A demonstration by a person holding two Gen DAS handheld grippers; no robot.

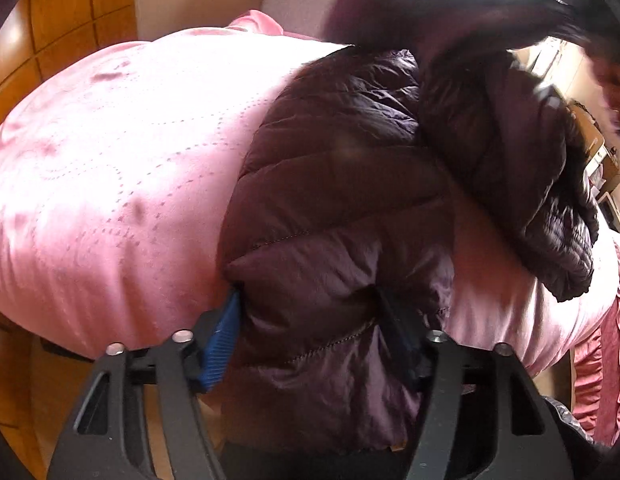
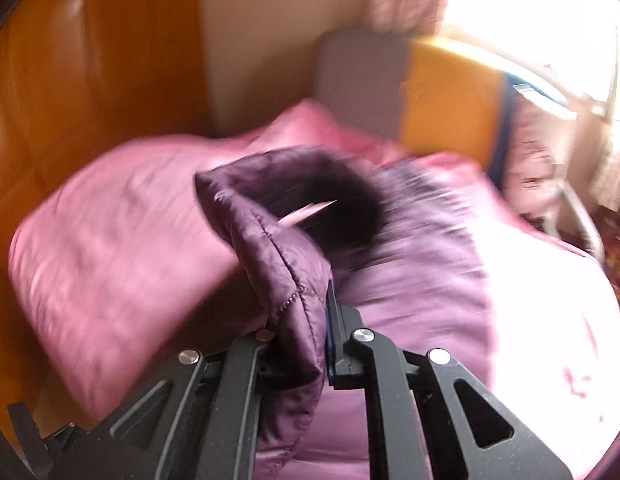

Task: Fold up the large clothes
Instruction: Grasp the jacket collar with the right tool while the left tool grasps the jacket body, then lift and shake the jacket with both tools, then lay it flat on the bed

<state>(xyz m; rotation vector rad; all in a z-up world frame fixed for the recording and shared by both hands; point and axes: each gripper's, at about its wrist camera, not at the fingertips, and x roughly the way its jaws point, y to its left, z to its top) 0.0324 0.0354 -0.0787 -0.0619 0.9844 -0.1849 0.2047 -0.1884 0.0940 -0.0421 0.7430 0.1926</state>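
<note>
In the left wrist view, the left gripper sits at the bottom of the frame with its jaws part-way apart and a thick fold of the jacket filling the gap between them. The blue pad of the left finger lies against the jacket's edge; the other finger is half buried in the dark fabric, so the fold looks taken up between the jaws, though how hard they press cannot be told. Past the fingers the quilted, dark purple jacket spreads across the pink bedspread, its hem nearest the camera. Farther right, one part of it is lifted off the bed and hangs in a blurred dark mass toward the top right corner. Beyond the bed stand a wooden wardrobe on the left and a pale wall behind.

In the right wrist view, the right gripper has its jaws nearly together, clamped on a narrow quilted edge of the jacket. That piece rises from the jaws and curls over; past it the picture is smeared. Behind lie the bedspread, a pillow, and a grey and yellow headboard against the wall. A bright window with a curtain fills the far right.
</note>
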